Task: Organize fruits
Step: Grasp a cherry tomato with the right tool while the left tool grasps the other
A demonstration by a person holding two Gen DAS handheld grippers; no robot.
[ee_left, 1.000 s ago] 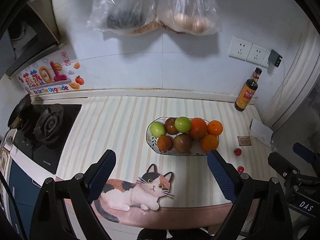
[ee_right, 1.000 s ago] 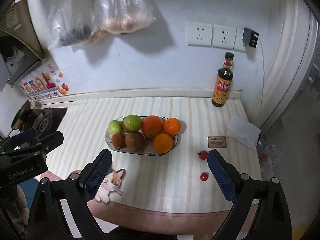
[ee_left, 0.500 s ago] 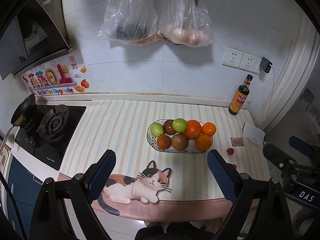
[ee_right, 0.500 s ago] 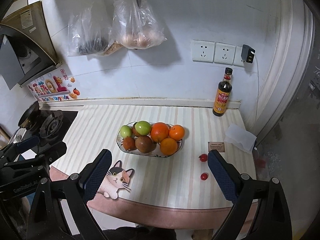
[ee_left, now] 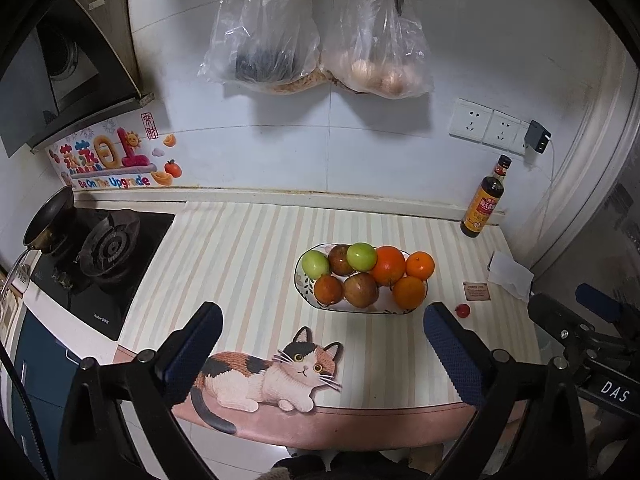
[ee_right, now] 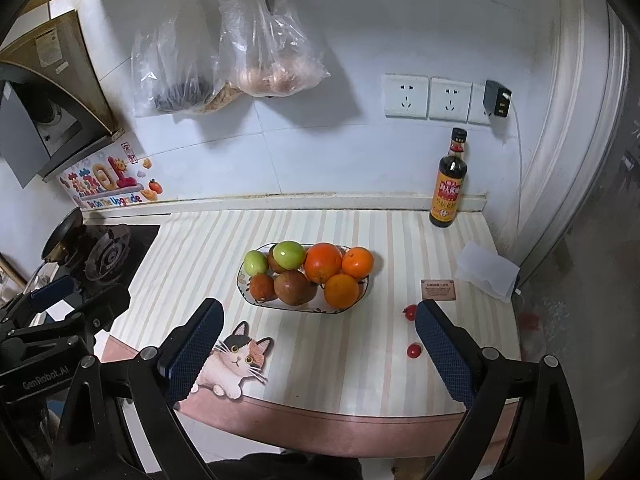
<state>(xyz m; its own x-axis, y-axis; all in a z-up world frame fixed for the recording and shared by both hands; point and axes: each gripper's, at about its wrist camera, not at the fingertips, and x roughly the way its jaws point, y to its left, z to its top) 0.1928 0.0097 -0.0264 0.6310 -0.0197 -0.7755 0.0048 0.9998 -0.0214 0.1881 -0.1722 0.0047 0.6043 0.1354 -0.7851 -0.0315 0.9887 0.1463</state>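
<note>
- Change: both wrist views now take in more of the desk (ee_right: 320,360) and wall than a second ago; both grippers have drawn back and upward from the fruit.
- Left gripper (ee_left: 320,344): its jaws have just been opening further and now stand spread wide, with nothing between them.
- Right gripper (ee_right: 316,340): jaws wide apart, empty.
- Task objects: the fruit plate (ee_right: 248,294) sits mid-desk, holding two green fruits, three brownish ones and three oranges (ee_right: 323,262), all heaped and touching.
- Two cherry tomatoes (ee_right: 413,350) lie loose on the desk, right of the plate and apart from it; the farther one sits just beside the right jaw pad in the right wrist view.
- Judgement: with both grippers empty and backed off, either the sorting is finished or the loose tomatoes remain to be collected.
- Surroundings: sauce bottle (ee_right: 448,184) against the wall, small card (ee_right: 439,289) and white tissue (ee_right: 486,270) near the right edge, gas stove (ee_left: 108,248) at the left, cat sticker (ee_left: 272,376) on the front edge.
- Obstructions: none between the grippers and the plate; the card lies near the tomatoes.
</note>
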